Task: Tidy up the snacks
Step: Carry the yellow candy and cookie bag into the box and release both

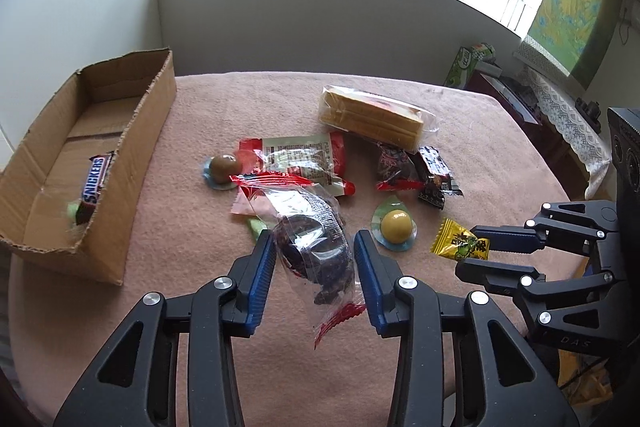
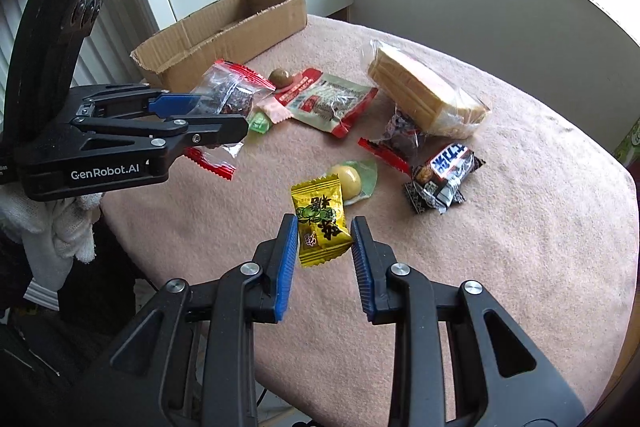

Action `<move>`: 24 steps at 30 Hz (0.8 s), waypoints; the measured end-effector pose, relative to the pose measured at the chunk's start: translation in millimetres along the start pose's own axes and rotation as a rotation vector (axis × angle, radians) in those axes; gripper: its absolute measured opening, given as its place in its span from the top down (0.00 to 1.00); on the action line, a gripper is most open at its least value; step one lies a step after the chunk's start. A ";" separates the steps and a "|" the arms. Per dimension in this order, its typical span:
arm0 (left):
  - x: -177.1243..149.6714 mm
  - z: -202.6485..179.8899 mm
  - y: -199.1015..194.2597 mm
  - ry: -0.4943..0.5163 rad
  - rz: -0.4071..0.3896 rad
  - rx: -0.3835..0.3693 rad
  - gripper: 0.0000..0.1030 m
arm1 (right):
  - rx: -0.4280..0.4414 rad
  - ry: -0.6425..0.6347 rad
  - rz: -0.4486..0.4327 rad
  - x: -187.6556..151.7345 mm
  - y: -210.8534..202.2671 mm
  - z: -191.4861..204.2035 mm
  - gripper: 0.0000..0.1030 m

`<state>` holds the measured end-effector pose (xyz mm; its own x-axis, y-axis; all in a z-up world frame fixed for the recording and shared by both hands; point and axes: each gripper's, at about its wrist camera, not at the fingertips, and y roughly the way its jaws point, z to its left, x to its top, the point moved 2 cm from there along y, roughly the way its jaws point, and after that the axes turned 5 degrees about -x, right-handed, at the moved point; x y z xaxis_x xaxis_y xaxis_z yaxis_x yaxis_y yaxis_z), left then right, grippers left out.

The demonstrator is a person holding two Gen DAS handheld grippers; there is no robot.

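Observation:
My left gripper [image 1: 315, 247] is shut on a clear red-edged bag of dark dried fruit [image 1: 316, 251], held above the pink tablecloth; the same bag [image 2: 226, 93] shows in the right wrist view. My right gripper [image 2: 325, 239] is shut on a yellow candy packet [image 2: 320, 223], also lifted off the cloth, and that packet [image 1: 460, 245] shows at the right of the left wrist view. The open cardboard box [image 1: 132, 131] stands at the left with a Snickers bar [image 1: 94, 183] inside. Loose snacks lie mid-table.
On the cloth lie a wrapped stack of wafers [image 1: 372, 119], a red-and-white packet [image 1: 304, 163], a brown ball sweet [image 1: 224, 167], a yellow ball sweet [image 1: 396, 227], a dark chocolate wrapper [image 2: 444, 175] and a small green candy [image 2: 258, 125]. The table edge curves close at the right.

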<state>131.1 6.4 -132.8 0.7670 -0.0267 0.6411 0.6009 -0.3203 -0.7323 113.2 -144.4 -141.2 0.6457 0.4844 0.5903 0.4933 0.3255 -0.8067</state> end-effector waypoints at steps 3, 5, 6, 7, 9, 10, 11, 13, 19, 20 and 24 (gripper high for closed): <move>4.0 14.9 -14.8 -0.018 -0.032 0.015 0.62 | 0.010 0.001 -0.033 17.4 -4.2 8.0 0.73; 6.0 26.7 -25.1 -0.032 -0.055 0.030 0.62 | 0.023 0.002 -0.051 30.0 -4.3 14.9 0.73; 7.4 33.3 -29.8 -0.040 -0.065 0.037 0.62 | 0.028 0.003 -0.060 36.6 -3.6 18.4 0.73; 8.5 40.1 -34.2 -0.048 -0.073 0.045 0.62 | 0.033 0.002 -0.068 43.1 -2.7 22.1 0.73; 9.9 54.9 -43.0 -0.068 -0.092 0.064 0.62 | 0.044 -0.002 -0.082 56.9 -0.4 30.7 0.73; 10.6 62.4 -46.8 -0.077 -0.100 0.074 0.62 | 0.049 -0.007 -0.090 63.9 1.1 35.5 0.73; 11.6 70.2 -50.4 -0.087 -0.107 0.084 0.62 | 0.055 -0.011 -0.096 71.2 2.8 40.4 0.73; 13.2 85.6 -57.4 -0.107 -0.121 0.103 0.62 | 0.067 -0.020 -0.106 87.0 7.9 49.7 0.73; 18.3 125.7 -70.6 -0.146 -0.143 0.158 0.62 | 0.095 -0.040 -0.128 133.8 24.9 77.3 0.73; 18.9 131.1 -71.4 -0.152 -0.145 0.166 0.62 | 0.097 -0.046 -0.129 141.3 29.1 82.0 0.73; 21.1 153.1 -72.9 -0.173 -0.147 0.193 0.62 | 0.110 -0.051 -0.118 170.0 48.2 96.9 0.73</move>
<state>137.9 174.2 -101.0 0.6854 0.1742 0.7070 0.7275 -0.1225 -0.6751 190.2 32.4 -82.6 0.5557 0.4771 0.6808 0.4949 0.4682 -0.7320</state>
